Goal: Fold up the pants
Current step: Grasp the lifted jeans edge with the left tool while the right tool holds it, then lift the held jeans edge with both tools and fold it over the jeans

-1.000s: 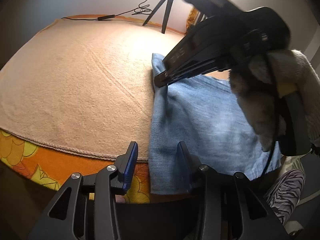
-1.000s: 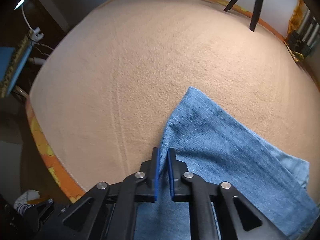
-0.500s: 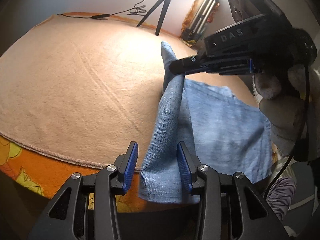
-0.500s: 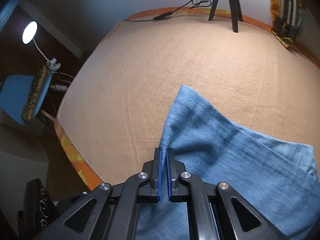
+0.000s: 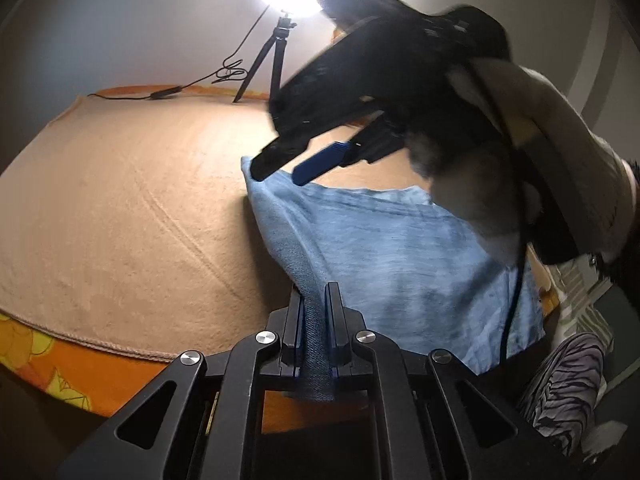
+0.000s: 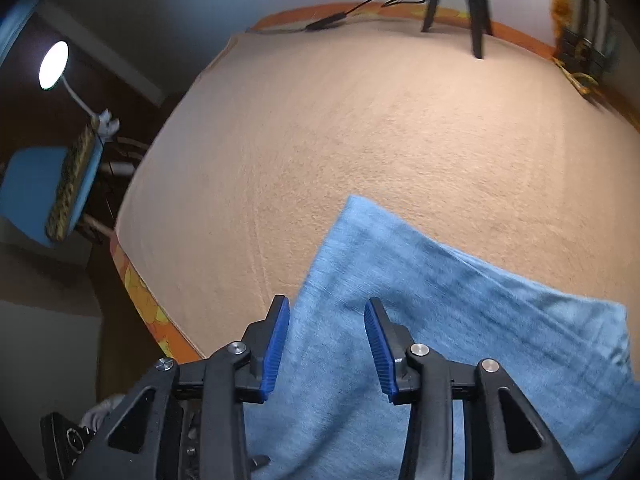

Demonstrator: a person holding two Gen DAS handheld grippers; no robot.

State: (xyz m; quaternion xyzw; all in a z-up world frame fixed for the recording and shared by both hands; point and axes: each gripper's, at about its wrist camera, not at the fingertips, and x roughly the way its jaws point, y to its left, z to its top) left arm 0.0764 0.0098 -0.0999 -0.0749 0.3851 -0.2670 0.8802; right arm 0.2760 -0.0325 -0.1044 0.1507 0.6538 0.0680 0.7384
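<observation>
The blue denim pants (image 5: pixel 400 256) lie folded on the beige blanket (image 5: pixel 120 208) near the bed's front edge. My left gripper (image 5: pixel 314 320) is shut on the pants' near left edge, with a pinched ridge of cloth running between its jaws. My right gripper (image 6: pixel 326 340) is open and empty, hovering just above the pants (image 6: pixel 440 320) near their far corner. It also shows in the left wrist view (image 5: pixel 288 168), above that far corner, jaws apart.
A tripod (image 5: pixel 268 64) with a bright lamp and a black cable (image 5: pixel 160 92) stand at the blanket's far edge. Orange patterned bedding (image 5: pixel 60 364) borders the front. A blue chair (image 6: pixel 36 192) and a small lamp (image 6: pixel 52 64) stand off to the left.
My left gripper has closed on the pants' near edge. My right gripper has opened and let go of the far corner, which has dropped back onto the blanket.
</observation>
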